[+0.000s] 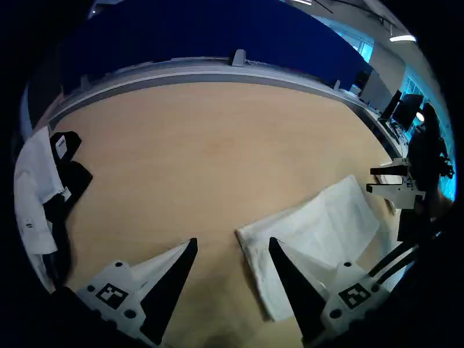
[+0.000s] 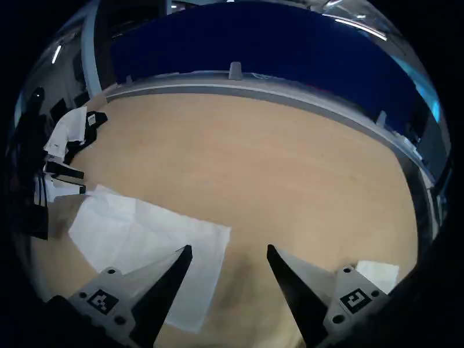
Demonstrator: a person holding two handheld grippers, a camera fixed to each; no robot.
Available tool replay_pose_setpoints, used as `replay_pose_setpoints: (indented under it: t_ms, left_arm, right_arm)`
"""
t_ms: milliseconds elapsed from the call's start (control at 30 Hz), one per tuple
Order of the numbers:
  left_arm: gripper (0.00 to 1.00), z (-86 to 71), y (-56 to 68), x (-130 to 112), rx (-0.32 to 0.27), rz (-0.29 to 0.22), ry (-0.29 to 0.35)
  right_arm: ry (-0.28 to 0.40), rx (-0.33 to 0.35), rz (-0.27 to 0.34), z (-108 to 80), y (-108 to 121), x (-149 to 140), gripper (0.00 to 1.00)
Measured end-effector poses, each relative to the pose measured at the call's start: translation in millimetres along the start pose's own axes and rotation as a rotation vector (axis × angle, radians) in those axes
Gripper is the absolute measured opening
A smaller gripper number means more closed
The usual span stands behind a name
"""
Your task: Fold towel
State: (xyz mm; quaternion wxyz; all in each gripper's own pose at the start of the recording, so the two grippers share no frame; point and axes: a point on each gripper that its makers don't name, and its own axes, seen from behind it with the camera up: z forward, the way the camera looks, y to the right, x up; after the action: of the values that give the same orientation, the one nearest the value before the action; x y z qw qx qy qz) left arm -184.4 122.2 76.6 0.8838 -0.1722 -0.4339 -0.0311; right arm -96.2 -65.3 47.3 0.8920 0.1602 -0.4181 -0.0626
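Observation:
A white towel (image 1: 316,229) lies flat on the wooden table (image 1: 203,151), folded over with a creased edge toward me. My left gripper (image 1: 232,240) hovers open just above the towel's left corner, its right finger over the cloth. The right gripper (image 1: 385,180) is also visible at the towel's far right end. In the right gripper view the towel (image 2: 145,235) spreads out to the lower left. My right gripper (image 2: 229,249) is open above the towel's right edge, its left finger over the cloth. Farther off, the left gripper (image 2: 68,178) sits at the towel's left end.
A heap of white and black clothes (image 1: 43,185) lies at the table's left edge, also seen as the clothes heap (image 2: 72,130). A small white folded piece (image 2: 377,274) rests near the right gripper. A blue partition (image 1: 220,32) backs the table. Office chairs and monitors (image 1: 406,110) stand beyond.

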Motion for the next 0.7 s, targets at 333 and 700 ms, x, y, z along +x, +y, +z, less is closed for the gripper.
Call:
replay_pose_setpoints:
  t_ms: [333, 700]
  left_arm:
    - [0.92, -5.8, 1.9, 6, 0.003, 0.021, 0.016]
    - [0.92, -25.6, 2.9, -11, 0.006, 0.022, 0.015]
  right_arm:
    - [0.002, 0.007, 0.004, -4.4, -2, -2, 1.00]
    - [0.000, 0.015, -0.010, -21.3, -7, -16, 1.00]
